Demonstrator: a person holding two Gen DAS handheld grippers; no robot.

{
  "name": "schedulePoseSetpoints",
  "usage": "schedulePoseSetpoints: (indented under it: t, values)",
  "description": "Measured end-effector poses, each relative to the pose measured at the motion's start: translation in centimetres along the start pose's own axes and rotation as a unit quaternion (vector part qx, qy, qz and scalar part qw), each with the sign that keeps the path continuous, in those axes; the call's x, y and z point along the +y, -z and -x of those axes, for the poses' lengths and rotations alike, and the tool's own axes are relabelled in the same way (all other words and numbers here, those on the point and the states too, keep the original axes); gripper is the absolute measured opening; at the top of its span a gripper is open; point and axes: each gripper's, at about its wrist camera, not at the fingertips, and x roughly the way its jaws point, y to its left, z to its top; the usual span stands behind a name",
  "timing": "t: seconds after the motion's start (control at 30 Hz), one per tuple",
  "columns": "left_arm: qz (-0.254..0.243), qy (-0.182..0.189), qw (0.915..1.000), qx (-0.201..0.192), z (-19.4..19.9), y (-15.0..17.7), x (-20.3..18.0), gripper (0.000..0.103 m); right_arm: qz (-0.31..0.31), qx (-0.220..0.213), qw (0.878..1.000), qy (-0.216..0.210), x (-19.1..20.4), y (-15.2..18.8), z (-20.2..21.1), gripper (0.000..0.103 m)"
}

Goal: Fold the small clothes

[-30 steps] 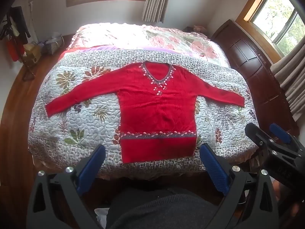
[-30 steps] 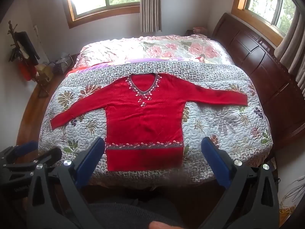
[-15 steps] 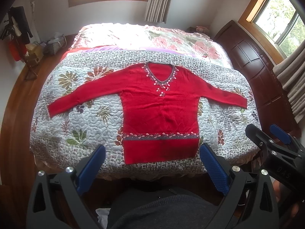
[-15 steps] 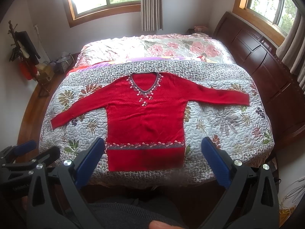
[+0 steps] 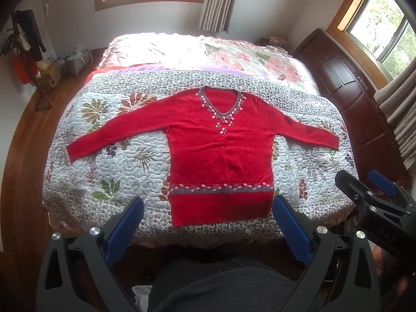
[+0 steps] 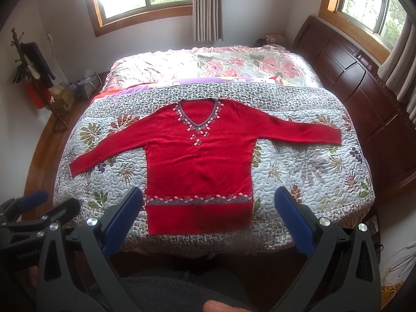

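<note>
I am standing at the foot of the bed [image 5: 335, 59], looking down its length, and the quilt [image 5: 109, 174] covering the near half is giving me a broad, flat working surface. The red sweater [image 5: 221, 156] is lying face up in the middle of that quilt, neckline pointing away from me and hem close to the near edge. It is lying fully spread: the body is smooth, with no fold in it anywhere. The left sleeve [image 5: 114, 132] is stretching out toward the left side of the quilt, and the right sleeve [image 6: 299, 130] is reaching almost to the right side. So, as I am judging it, the folding itself is not yet begun; only the laying-out looks done, and both sleeves and the body are waiting to be turned in.

I am holding the left gripper [image 5: 208, 228] over the near edge, short of the hem and touching nothing, its blue fingers spread wide with nothing between them. I am holding the right gripper [image 6: 208, 221] the same way, jaws wide apart and empty, framing the lower part of the sweater. A sleeve cuff seems the sensible first thing to be reaching for.
</note>
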Motion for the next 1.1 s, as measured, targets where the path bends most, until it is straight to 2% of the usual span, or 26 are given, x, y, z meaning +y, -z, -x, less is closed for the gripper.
schedulePoseSetpoints:
  t: [0.77,1.1]
  values:
    - [0.000,-0.002,1.0000,-0.001,-0.1,-0.3,0.0,0.099,-0.002,0.004,1.000,-0.002,0.0,-0.5,-0.6,0.100]
    - [-0.001,0.004,1.0000,0.003,-0.9,-1.5,0.8,0.099,-0.008,0.009,1.000,0.001,0.0,-0.8,-1.2,0.100]
